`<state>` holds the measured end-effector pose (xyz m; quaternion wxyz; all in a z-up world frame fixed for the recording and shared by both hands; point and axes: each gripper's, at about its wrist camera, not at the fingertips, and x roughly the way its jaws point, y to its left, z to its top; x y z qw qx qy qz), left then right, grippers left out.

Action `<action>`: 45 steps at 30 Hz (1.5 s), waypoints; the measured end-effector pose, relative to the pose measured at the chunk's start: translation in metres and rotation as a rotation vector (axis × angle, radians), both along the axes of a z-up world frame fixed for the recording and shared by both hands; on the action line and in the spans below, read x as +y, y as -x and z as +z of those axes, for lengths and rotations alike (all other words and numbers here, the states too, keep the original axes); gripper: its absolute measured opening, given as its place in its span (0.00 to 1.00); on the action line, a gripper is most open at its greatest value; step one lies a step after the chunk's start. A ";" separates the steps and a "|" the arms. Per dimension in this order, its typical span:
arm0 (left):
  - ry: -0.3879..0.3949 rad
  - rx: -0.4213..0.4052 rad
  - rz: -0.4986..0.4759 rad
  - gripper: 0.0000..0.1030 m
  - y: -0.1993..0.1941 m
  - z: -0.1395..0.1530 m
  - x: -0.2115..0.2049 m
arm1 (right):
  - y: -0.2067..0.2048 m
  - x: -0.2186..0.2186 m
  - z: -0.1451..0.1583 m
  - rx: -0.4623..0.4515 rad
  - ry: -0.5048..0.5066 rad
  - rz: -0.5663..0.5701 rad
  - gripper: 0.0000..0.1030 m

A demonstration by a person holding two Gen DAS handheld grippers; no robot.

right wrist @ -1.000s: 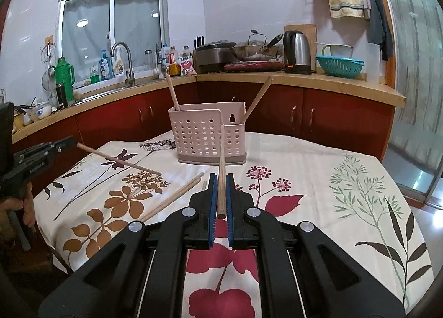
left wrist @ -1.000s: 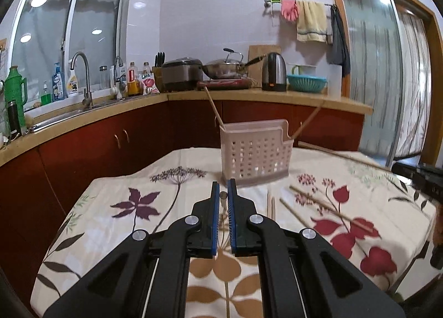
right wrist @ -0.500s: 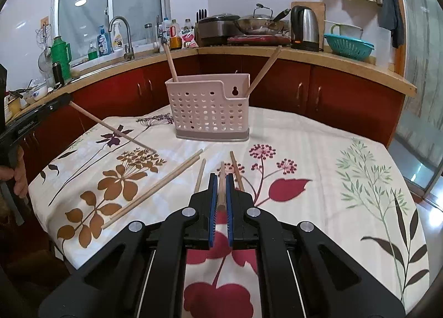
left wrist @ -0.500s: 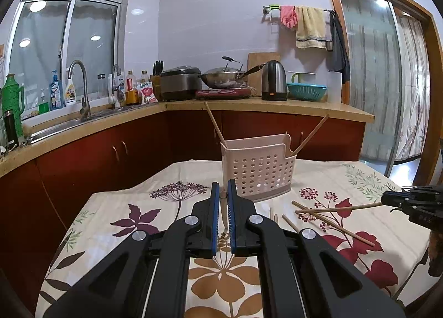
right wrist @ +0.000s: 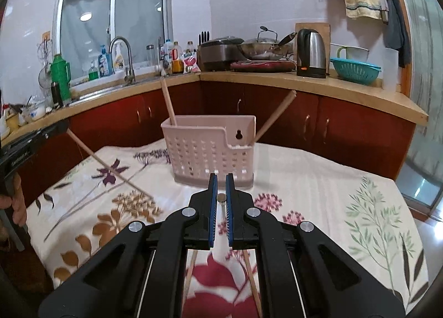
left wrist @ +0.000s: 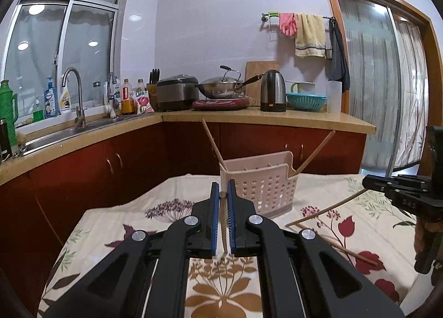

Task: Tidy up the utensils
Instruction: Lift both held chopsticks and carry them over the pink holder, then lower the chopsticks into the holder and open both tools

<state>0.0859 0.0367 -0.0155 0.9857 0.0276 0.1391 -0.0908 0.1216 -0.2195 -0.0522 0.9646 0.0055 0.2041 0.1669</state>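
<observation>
On the flowered tablecloth (right wrist: 318, 179) the pink perforated caddy (right wrist: 210, 151) stands upright, already holding two chopsticks: one leans out to the left (right wrist: 169, 104), the other out past its right end (right wrist: 275, 115). Both tongs are clenched, each on a chopstick of its own. The right gripper (right wrist: 221, 176) pinches its chopstick (right wrist: 221, 198) so that the round butt end shows between the blue pads, the long axis running back toward the camera and down below the jaws. The left gripper (left wrist: 223, 182) does the same with its chopstick (left wrist: 223, 194); seen from the right wrist, that stick slants from the black tool at the left edge down to a tip close to the cloth.

The caddy lies straight ahead of the right gripper, just beyond the fingertips, with its open top above them. From the left gripper it sits ahead and slightly to the right. So the right hand looks the nearer (a judgement from how large the caddy looms), and its stick probably needs raising and tipping upright before going in. Loose chopsticks (left wrist: 332, 243) remain on the cloth.
</observation>
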 end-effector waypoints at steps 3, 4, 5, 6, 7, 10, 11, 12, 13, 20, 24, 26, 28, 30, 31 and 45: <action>-0.001 -0.014 -0.001 0.06 -0.010 0.003 -0.001 | -0.016 0.005 0.001 -0.008 -0.013 0.001 0.06; 0.000 -0.017 0.000 0.06 -0.012 0.004 -0.001 | -0.021 0.007 0.002 -0.012 -0.018 0.003 0.06; 0.003 -0.020 0.001 0.06 -0.016 0.005 -0.001 | -0.024 0.008 0.002 -0.016 -0.020 0.003 0.06; 0.005 -0.022 0.000 0.06 -0.019 0.006 -0.001 | -0.028 0.009 0.003 -0.021 -0.021 0.004 0.06; 0.005 -0.025 0.000 0.06 -0.022 0.006 0.000 | -0.031 0.011 0.004 -0.026 -0.023 0.004 0.06; 0.006 -0.033 -0.001 0.06 -0.031 0.008 0.000 | -0.039 0.016 0.009 -0.056 -0.029 0.005 0.06; 0.009 -0.036 -0.002 0.06 -0.034 0.008 0.001 | -0.042 0.017 0.011 -0.067 -0.031 0.006 0.06; 0.011 -0.037 -0.003 0.06 -0.036 0.009 0.002 | -0.045 0.018 0.012 -0.076 -0.034 0.006 0.06; 0.013 -0.037 -0.005 0.06 -0.038 0.010 0.002 | -0.047 0.019 0.013 -0.083 -0.036 0.006 0.06; 0.012 -0.046 -0.032 0.06 -0.046 0.017 -0.002 | -0.055 0.017 0.028 -0.111 -0.045 0.007 0.06; 0.041 -0.056 -0.070 0.06 -0.047 0.033 -0.003 | -0.049 0.010 0.049 -0.147 -0.053 0.010 0.06; 0.059 -0.070 -0.092 0.06 -0.048 0.047 -0.004 | -0.047 0.005 0.061 -0.171 -0.064 0.012 0.06; 0.073 -0.091 -0.108 0.06 -0.050 0.060 -0.004 | -0.047 0.001 0.074 -0.193 -0.081 0.017 0.06; 0.088 -0.112 -0.125 0.06 -0.054 0.073 -0.005 | -0.050 -0.004 0.088 -0.220 -0.095 0.020 0.06; 0.094 -0.125 -0.132 0.06 -0.055 0.080 -0.006 | -0.052 -0.005 0.093 -0.230 -0.100 0.022 0.06; 0.065 -0.299 -0.124 0.06 -0.100 0.135 -0.030 | -0.110 -0.006 0.139 -0.387 -0.108 0.005 0.06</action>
